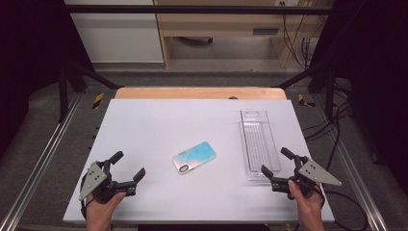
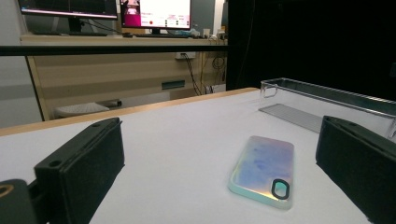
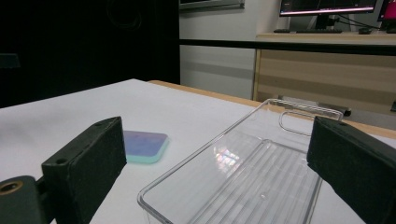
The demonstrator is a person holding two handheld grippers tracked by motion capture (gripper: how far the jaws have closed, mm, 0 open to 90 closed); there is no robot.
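Note:
A phone in an iridescent blue case (image 1: 194,157) lies face down near the middle of the white table (image 1: 159,125); its camera ring faces me in the left gripper view (image 2: 264,170). A clear plastic tray (image 1: 258,142) lies lengthwise at the right. My left gripper (image 1: 128,165) rests low at the front left, open and empty, its jaws framing the phone from a distance. My right gripper (image 1: 276,161) is at the front right, open, just short of the tray's near end (image 3: 243,182). The phone's corner (image 3: 144,145) shows beyond the tray's left side.
A wooden strip (image 1: 199,93) edges the table's far side. Metal rails (image 1: 38,163) run along both sides, with cables on the floor at the right (image 1: 337,130). A desk with monitors (image 2: 154,14) stands beyond the table.

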